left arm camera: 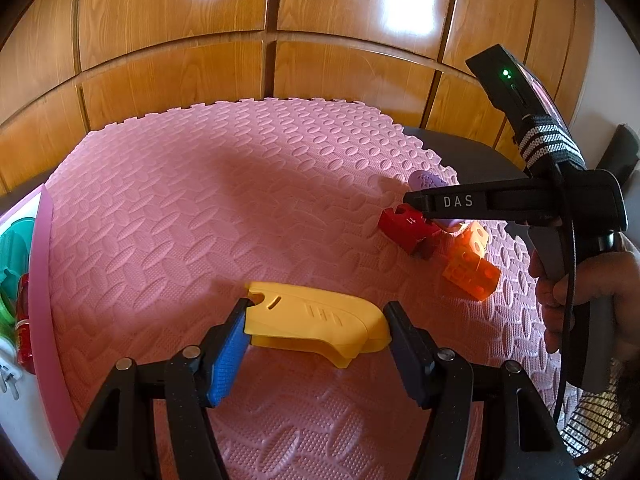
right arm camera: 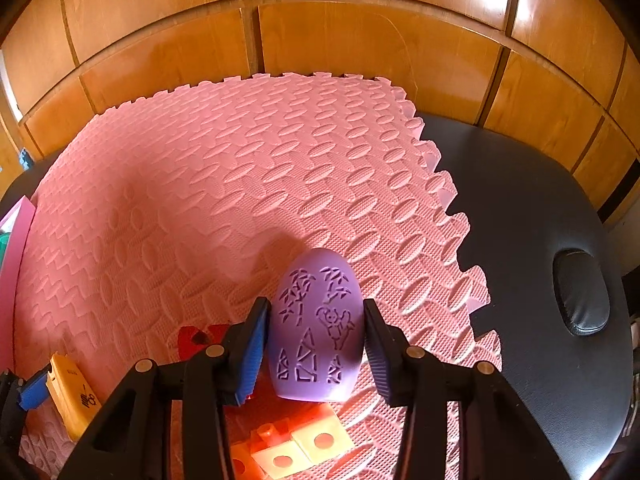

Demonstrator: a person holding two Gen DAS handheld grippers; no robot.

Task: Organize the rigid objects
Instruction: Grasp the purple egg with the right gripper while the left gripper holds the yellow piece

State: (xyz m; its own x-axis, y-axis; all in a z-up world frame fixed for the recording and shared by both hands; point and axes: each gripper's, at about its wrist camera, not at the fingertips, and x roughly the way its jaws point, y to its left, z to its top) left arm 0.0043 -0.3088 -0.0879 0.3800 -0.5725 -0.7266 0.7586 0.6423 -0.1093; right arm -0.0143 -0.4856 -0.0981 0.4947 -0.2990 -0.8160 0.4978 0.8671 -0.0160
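**Both grippers clamped on toys above the pink mat**

The left gripper (left arm camera: 316,320) has its jaws closed on a yellow plastic piece (left arm camera: 316,320), one pad at each end, holding it just over the pink foam mat (left arm camera: 200,220). The right gripper (right arm camera: 314,330) grips a purple egg-shaped piece (right arm camera: 316,328) (engraved with bamboo, a small bear and triangles), its pads pressing the two sides.

Directly under and beside the purple piece sits a small cluster: a red block (left arm camera: 408,228) and orange bricks (left arm camera: 472,268) with pale yellow studded tops, lying close together on the mat near its toothed right edge. From the left wrist view the right gripper's black finger crosses in front of this cluster and hides part of the purple piece.

A pink-rimmed tray (left arm camera: 40,264) stands at the mat's left edge, with green and red items inside. Beyond the mat lies a black padded table (right arm camera: 540,220), and wooden panels (left arm camera: 180,60) close the background. A hand (left arm camera: 576,296) grasps the right gripper's handle.
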